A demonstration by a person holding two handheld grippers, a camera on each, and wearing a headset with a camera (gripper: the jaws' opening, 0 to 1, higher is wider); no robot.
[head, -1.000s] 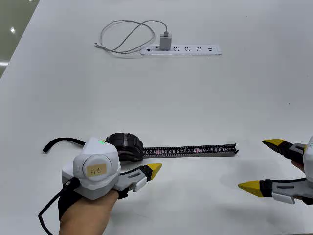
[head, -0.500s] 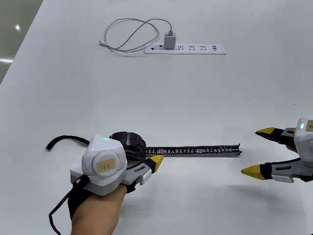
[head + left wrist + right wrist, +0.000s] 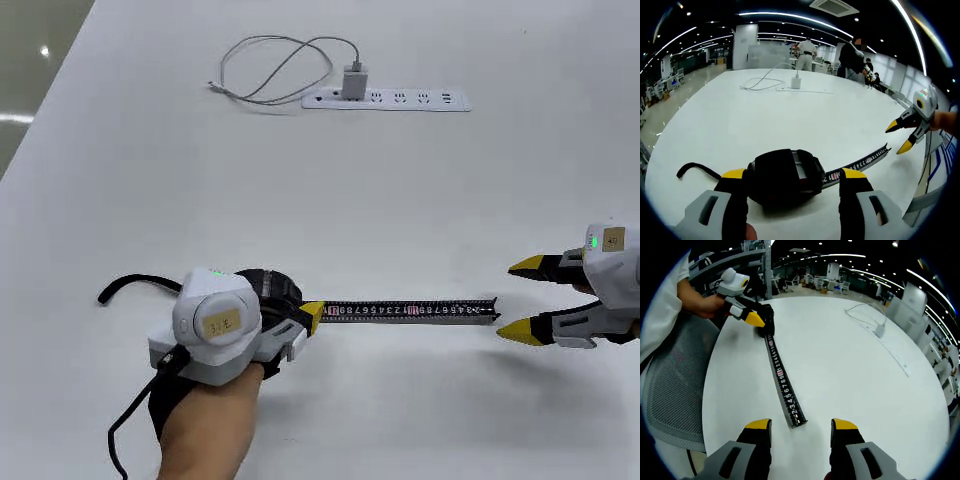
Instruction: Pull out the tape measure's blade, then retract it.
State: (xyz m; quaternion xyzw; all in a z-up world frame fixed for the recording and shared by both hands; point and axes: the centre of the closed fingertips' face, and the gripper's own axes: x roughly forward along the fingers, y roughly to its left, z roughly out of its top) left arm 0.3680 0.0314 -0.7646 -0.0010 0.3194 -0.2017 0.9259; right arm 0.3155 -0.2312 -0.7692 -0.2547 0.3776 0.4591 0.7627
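Bench: a broad, matte white workbench [image 3: 400, 200].
Far side of the bench: a white power strip [image 3: 400, 99] with a white charger [image 3: 355, 80] plugged in near its left end. A pale cable [image 3: 270, 70] runs off in loose loops to the left.
Floor: grey-green and glossy [image 3: 30, 60], with spots of lamp glare, seen past the bench's left edge.
Ceiling: dark, crossed by long bright light strips [image 3: 790, 15], with a square air vent [image 3: 832, 7] set among them.
Column: a white pillar [image 3: 745, 40] beyond the bench's far end.
Furniture: a grey mesh chair [image 3: 680, 375] just beside the bench — shelving [image 3: 740, 260] stands behind it, and more desks [image 3: 805, 280] are farther back in the hall.
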